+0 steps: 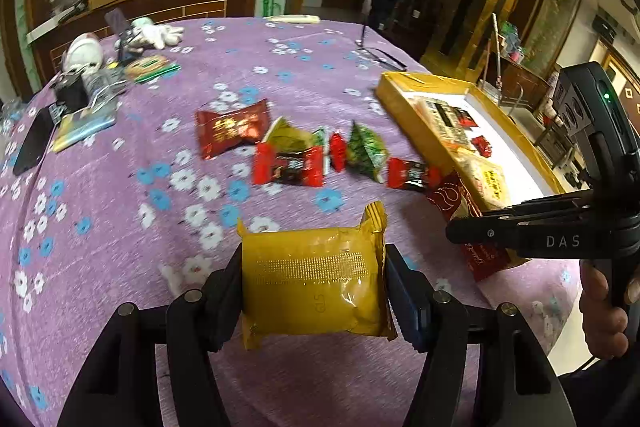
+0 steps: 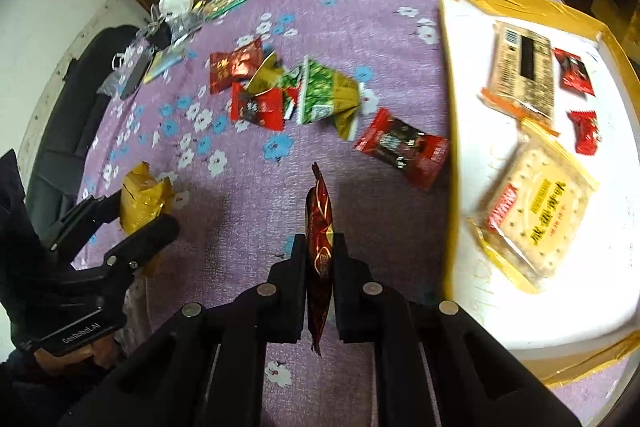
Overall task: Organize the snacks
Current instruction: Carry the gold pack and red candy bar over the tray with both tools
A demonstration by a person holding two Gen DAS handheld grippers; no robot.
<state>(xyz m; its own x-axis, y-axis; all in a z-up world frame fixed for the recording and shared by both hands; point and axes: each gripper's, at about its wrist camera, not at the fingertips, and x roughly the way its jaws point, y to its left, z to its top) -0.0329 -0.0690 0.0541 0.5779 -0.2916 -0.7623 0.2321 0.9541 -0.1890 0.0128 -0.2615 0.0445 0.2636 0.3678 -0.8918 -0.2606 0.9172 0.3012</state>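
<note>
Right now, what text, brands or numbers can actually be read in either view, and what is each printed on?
"DAS": on the right tool, seen from the left wrist.
"GenRobot.AI": on the left tool body, seen from the right wrist.
Cracker packs in the yellow box: printed characters, too blurred to read.
Yellow packet, dark red packet and the loose red snacks: print unreadable.

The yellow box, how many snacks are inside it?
4. In the yellow box: tan cracker pack at the far end, yellow cracker pack nearer, two small red candies alongside. None look hidden.
</note>
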